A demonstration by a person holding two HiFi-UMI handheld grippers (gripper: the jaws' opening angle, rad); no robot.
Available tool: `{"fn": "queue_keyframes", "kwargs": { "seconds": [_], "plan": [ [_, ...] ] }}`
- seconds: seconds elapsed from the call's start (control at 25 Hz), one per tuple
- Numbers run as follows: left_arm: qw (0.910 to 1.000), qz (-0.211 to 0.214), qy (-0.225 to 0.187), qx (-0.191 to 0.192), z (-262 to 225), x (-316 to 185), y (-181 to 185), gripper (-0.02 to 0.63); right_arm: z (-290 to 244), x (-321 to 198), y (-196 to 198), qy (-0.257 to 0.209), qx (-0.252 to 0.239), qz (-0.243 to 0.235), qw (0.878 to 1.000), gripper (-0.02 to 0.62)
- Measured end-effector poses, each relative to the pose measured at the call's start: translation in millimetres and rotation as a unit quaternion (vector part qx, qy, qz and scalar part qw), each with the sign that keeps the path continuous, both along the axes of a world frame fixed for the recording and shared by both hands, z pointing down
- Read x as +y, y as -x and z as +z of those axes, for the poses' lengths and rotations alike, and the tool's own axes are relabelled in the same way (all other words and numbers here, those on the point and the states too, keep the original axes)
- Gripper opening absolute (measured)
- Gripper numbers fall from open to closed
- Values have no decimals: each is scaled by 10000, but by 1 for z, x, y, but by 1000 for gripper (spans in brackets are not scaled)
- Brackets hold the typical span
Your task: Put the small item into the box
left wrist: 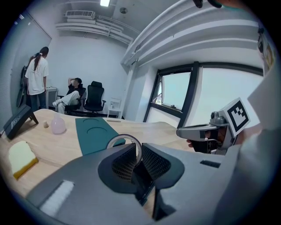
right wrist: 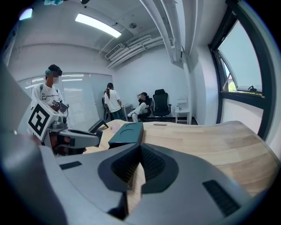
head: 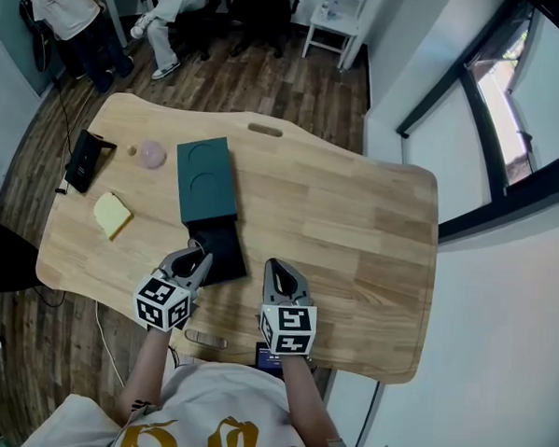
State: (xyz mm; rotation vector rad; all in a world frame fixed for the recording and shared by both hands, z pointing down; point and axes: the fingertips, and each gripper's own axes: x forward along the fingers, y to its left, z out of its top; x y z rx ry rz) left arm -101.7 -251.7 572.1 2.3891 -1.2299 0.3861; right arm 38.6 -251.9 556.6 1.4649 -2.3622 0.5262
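Ring (left wrist: 124,136), silvery, pinched in left gripper (left wrist: 137,150); right gripper (right wrist: 139,151) closed, empty. Advice: centre over box (head: 207,181) before releasing.

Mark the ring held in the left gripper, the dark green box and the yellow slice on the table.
thin silver ring (left wrist: 123,136): left gripper view, top of its arc.
dark green rectangular box (head: 207,181): head view, middle of its top face.
yellow bread-shaped slice (head: 112,215): head view, its centre.
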Motion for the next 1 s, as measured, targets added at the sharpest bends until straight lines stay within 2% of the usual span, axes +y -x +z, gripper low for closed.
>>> {"fn": "queue_keyframes", "kwargs": {
  "seconds": [0.44,1.0],
  "plan": [
    [9993,5,274,-254,31,-10,3,43,23,-12,3,244,25,-69,9997,5],
    [9890,580,1041,-871,77,-14,-13,43,46,-22,-4,532,35,40,9986,5]
  ]
}}
